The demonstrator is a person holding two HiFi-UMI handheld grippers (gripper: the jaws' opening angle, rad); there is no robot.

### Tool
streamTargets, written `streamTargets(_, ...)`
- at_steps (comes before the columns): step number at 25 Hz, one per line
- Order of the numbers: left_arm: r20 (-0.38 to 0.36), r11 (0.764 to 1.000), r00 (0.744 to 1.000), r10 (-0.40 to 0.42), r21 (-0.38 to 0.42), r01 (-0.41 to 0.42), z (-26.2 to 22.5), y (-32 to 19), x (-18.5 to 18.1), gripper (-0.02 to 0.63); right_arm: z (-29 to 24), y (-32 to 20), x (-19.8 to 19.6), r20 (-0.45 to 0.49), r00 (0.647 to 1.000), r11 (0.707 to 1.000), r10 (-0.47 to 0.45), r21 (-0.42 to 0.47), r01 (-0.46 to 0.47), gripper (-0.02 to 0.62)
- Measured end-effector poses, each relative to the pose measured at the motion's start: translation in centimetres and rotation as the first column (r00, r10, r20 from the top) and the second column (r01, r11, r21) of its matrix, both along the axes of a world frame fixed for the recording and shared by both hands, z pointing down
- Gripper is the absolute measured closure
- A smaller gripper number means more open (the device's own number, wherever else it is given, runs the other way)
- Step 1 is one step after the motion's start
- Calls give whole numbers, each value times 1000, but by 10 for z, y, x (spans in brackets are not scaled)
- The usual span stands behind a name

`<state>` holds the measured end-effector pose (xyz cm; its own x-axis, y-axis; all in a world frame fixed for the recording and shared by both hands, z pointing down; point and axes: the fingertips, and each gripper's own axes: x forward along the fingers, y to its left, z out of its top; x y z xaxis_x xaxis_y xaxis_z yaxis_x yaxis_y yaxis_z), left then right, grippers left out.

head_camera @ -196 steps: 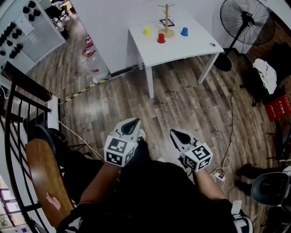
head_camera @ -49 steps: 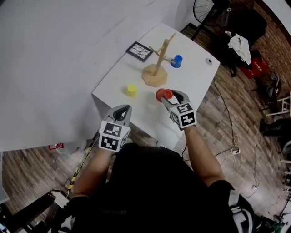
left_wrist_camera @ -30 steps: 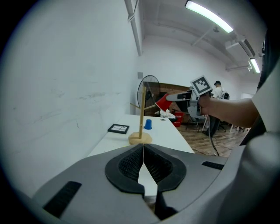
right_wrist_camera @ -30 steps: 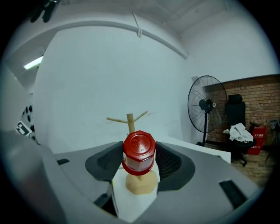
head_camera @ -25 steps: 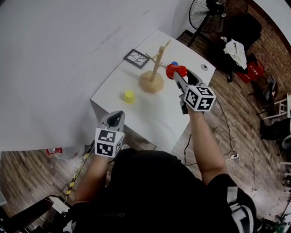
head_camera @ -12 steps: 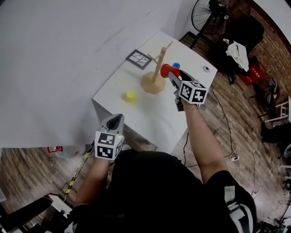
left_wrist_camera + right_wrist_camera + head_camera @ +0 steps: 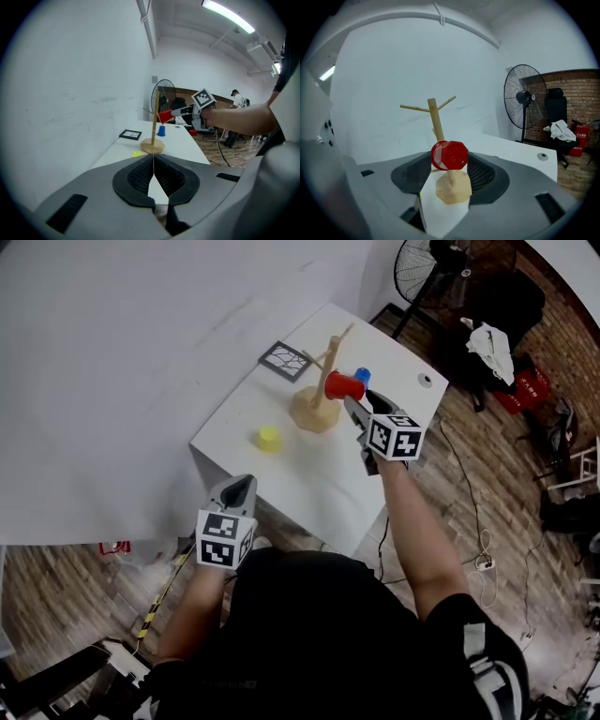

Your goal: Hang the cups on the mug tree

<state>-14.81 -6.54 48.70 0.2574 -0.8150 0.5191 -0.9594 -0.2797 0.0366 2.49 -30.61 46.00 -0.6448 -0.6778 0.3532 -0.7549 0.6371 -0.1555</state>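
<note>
The wooden mug tree [image 7: 326,367] stands on the white table [image 7: 328,484]. A red cup [image 7: 343,385] hangs in the air right beside its trunk, and my right gripper [image 7: 352,400] is shut on it. In the right gripper view the red cup [image 7: 449,155] lies on its side between the jaw tips, its base toward the camera, in front of the mug tree [image 7: 436,119]. A yellow cup [image 7: 269,438] stands left of the tree's base and a blue cup [image 7: 362,376] behind it. My left gripper [image 7: 242,487] is shut and empty, off the table's near corner.
A framed black-and-white card [image 7: 284,359] lies at the table's back beside the wall. A small round disc [image 7: 425,381] sits near the table's right edge. A standing fan [image 7: 431,263] and cluttered chairs are on the floor to the right.
My right gripper has come down and moved left with the red cup, bringing it from above the tree's right side to beside the trunk. The left gripper has stayed still.
</note>
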Motion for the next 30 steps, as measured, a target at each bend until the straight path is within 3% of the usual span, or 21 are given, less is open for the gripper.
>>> streamTargets(7, 5, 1000, 1000, 23, -5, -23, 0, -6, 11, 589, 3, 31, 1, -59, 995, 996, -76, 46, 79, 378)
streamTargets(12, 5, 999, 999, 32, -7, -32, -1, -12, 20, 588, 13, 47, 11, -117, 988, 991, -103, 67, 112, 563)
streamTargets(20, 10, 999, 999, 35, -21, -35, 0, -10, 42, 588, 47, 39, 45, -202, 975, 995, -96, 17, 102, 580)
streamTargets(30, 14, 996, 998, -63, -56, 63, 12, 0, 59, 588, 72, 3, 71, -254, 958, 990, -137, -1, 141, 580)
